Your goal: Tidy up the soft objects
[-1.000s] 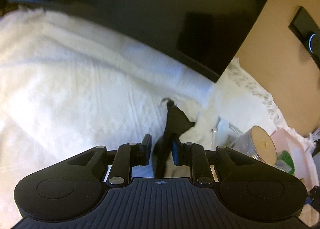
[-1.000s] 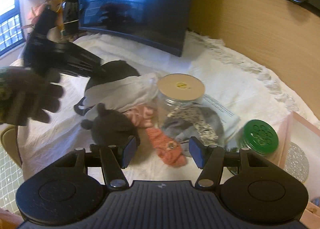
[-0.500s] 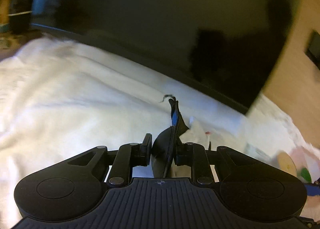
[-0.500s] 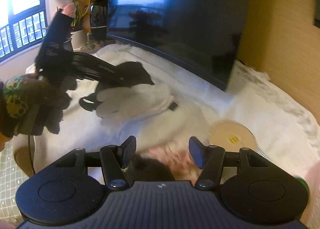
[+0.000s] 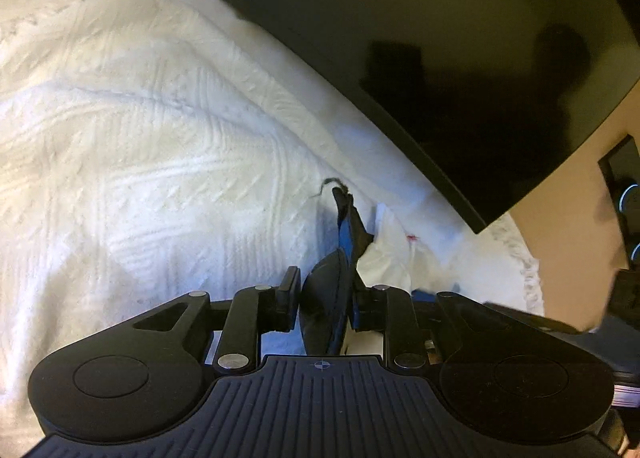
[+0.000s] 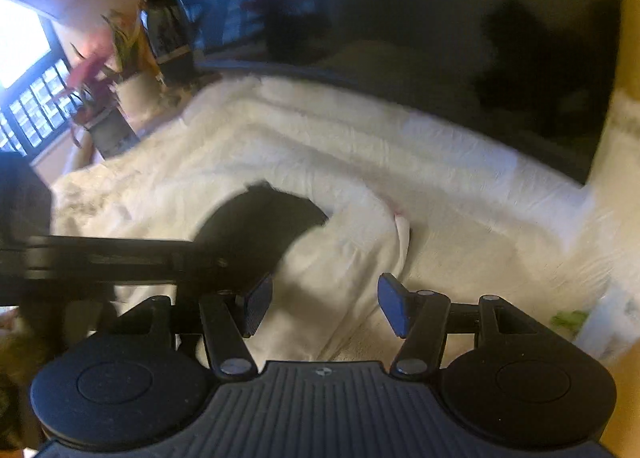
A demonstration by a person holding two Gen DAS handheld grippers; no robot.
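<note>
A big dark screen (image 5: 460, 37) stands along the far edge of the table, which is covered by a white knitted blanket (image 5: 140, 117). The screen's bottom edge sits on the blanket.

The left gripper (image 5: 326, 294) points down at a slant toward the blanket, near the screen's lower edge. Its jaws are opening a little, but they pinch a black soft cloth (image 5: 344, 242) that sticks up between them. A white soft cloth (image 5: 390, 254) hangs with the black one, just beside it, on the side toward the screen's corner.

The right gripper (image 6: 324, 302) also tilts down over the blanket. Its jaws stand wide apart and grip nothing. The white cloth lies in front of them, but the pads do not press it. This view is blurry.
</note>
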